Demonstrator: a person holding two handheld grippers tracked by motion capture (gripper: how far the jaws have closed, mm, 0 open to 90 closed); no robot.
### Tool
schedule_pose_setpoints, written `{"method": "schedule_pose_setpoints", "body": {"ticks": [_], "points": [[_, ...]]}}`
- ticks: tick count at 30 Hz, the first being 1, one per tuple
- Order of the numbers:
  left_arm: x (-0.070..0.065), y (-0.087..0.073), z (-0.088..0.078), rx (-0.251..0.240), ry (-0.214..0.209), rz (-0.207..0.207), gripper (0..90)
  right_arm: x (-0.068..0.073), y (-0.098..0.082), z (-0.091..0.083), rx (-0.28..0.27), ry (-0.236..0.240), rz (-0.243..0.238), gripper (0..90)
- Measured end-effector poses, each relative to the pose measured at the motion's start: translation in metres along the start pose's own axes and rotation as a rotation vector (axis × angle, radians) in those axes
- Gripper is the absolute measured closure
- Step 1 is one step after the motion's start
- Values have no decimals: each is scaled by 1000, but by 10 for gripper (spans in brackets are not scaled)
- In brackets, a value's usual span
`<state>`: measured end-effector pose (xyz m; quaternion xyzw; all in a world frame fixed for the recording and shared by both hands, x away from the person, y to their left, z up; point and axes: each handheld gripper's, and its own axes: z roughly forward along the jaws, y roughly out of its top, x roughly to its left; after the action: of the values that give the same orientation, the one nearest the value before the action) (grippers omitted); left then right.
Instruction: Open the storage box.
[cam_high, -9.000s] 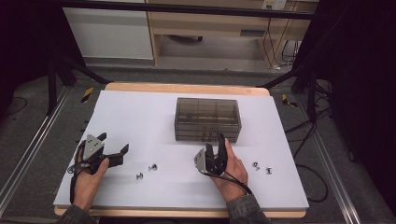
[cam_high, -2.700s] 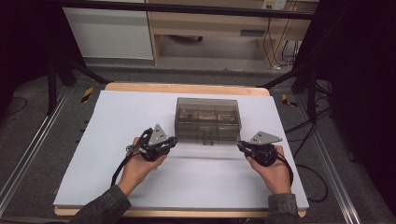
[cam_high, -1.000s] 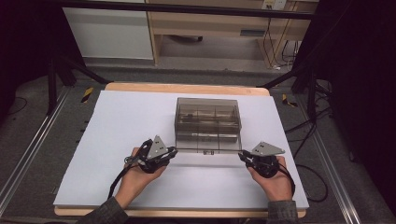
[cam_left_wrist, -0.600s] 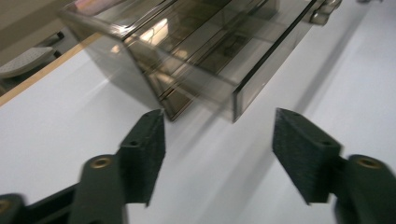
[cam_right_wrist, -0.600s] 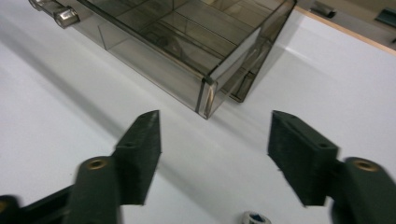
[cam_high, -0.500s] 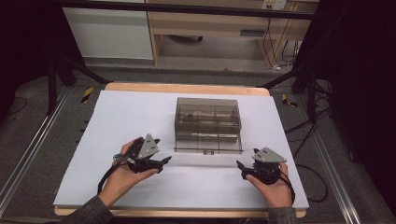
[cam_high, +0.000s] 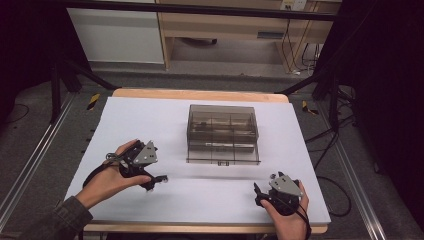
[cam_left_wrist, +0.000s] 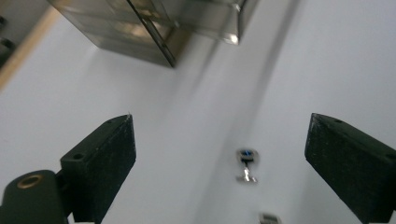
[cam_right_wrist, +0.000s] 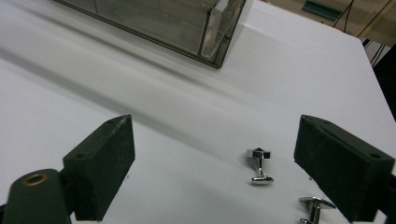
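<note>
Claws, your left (cam_high: 159, 179) and right (cam_high: 256, 192), had just been opening and stood wide and empty over the white surface (cam_high: 150, 120), cufflinks (cam_right_wrist: 259, 171) lying ahead.

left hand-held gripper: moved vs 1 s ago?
Yes. The left hand-held gripper has drawn back from the smoky plastic box, toward the table's near-left; its jaws have just been opening, nothing between them.

we count one clear compartment box (cam_high: 223, 131) beyond both grippers. two grippers: the left gripper (cam_high: 156, 180) and the right gripper (cam_high: 259, 194). two silver cufflinks (cam_right_wrist: 259, 166) lie ahead of the right gripper's jaws, and two small silver pieces (cam_left_wrist: 246, 164) ahead of the left's.
</note>
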<state>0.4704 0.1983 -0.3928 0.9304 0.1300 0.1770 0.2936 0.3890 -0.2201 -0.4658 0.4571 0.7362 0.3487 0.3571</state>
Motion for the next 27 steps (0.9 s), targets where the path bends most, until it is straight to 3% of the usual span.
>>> {"method": "schedule_pose_setpoints", "body": {"ticks": [3, 5, 11, 17, 23, 27], "points": [[1, -2, -1, -9, 0, 25, 82, 0, -3, 2, 7, -10, 8, 137], [0, -5, 0, -6, -22, 36, 81, 1, -3, 1, 4, -19, 7, 138], [-7, -7, 5, 72, -46, 85, 104, 1, -5, 1, -1, -41, 13, 140], [-2, -12, 15, 97, -60, 62, 184, 0, -6, 3, 6, -47, 15, 138], [3, -13, 27, 155, -92, 98, 319, -1, -6, 4, 17, -47, 17, 138], [4, -13, 37, 196, -118, 78, 397, 0, -6, 5, 20, -48, 8, 138]]}}
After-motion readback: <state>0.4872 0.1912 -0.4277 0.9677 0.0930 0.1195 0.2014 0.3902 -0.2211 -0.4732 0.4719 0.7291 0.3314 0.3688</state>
